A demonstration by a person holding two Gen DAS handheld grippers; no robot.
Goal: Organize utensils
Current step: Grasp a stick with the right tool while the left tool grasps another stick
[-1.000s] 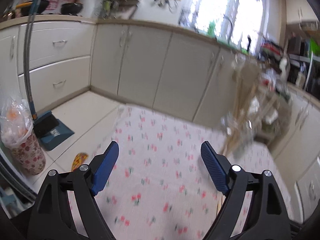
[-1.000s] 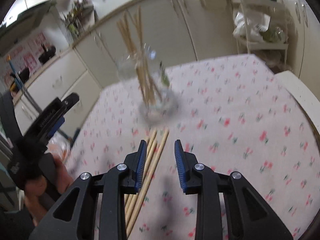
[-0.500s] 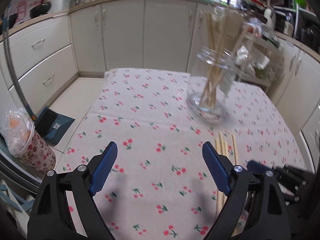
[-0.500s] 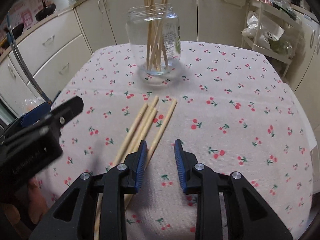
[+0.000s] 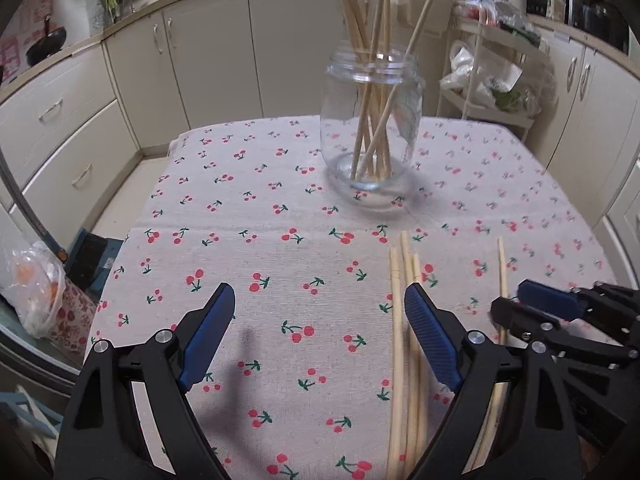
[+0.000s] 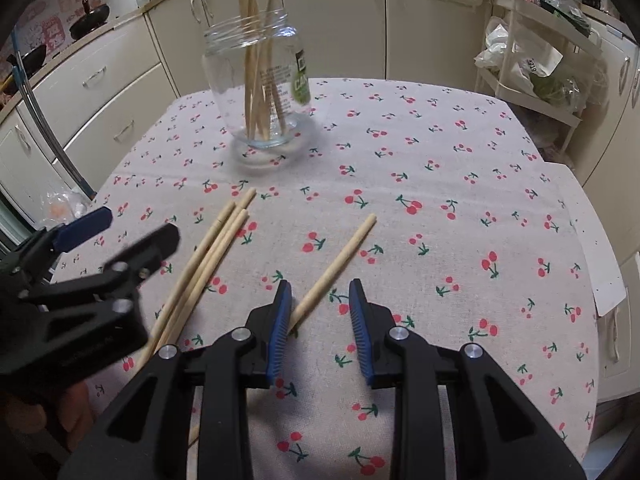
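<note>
A clear glass jar [image 5: 372,120] [image 6: 260,84] stands on the cherry-print tablecloth [image 5: 260,240] and holds several wooden chopsticks upright. A bundle of three chopsticks [image 5: 404,320] [image 6: 208,256] lies flat on the cloth, and a single chopstick [image 5: 502,276] [image 6: 340,260] lies apart to its right. My left gripper [image 5: 320,336] is open and empty, its right finger over the bundle. My right gripper [image 6: 320,316] is open, with the near end of the single chopstick between its fingers, close to the left finger. It also shows in the left wrist view [image 5: 532,304].
Cream kitchen cabinets [image 5: 192,64] run behind the table. A white wire rack with bags [image 6: 532,64] stands at the back right. A plastic bag in a patterned bin [image 5: 44,296] sits on the floor at the left. The table's right edge [image 6: 592,248] is near.
Both grippers have come down and forward over the table. The right gripper has moved right from the bundle to the single chopstick and opened wider. The left gripper's view swung to face the jar.
</note>
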